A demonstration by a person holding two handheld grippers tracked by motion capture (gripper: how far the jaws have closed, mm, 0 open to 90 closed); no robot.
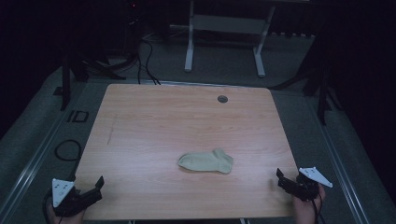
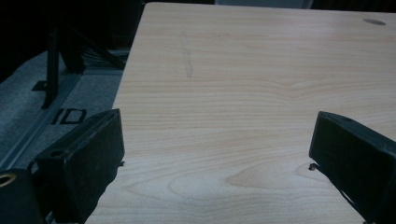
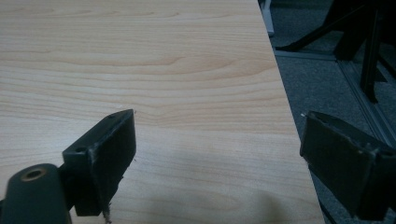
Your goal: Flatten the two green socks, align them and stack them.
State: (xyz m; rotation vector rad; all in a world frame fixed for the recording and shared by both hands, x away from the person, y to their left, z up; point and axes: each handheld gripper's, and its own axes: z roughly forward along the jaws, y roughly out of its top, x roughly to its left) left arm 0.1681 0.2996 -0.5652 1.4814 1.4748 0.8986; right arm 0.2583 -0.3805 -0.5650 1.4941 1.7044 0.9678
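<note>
A pale green sock (image 1: 206, 161) lies flat on the wooden table (image 1: 154, 121), a little right of the middle and toward the front edge. My left gripper (image 1: 95, 186) rests at the table's front left corner, open, with bare wood between its jaws (image 2: 217, 140). At the front right corner my right gripper (image 1: 281, 179) is open too, holding nothing (image 3: 217, 140); one jaw is over the wood and the other hangs past the table's right edge. Both grippers are well apart from the sock.
A round grey cable hole (image 1: 222, 99) sits near the table's far edge. Beyond the table stand a white desk frame (image 1: 224, 37), dark stands and cables on the grey carpet. Metal floor rails (image 1: 32, 158) run along both sides.
</note>
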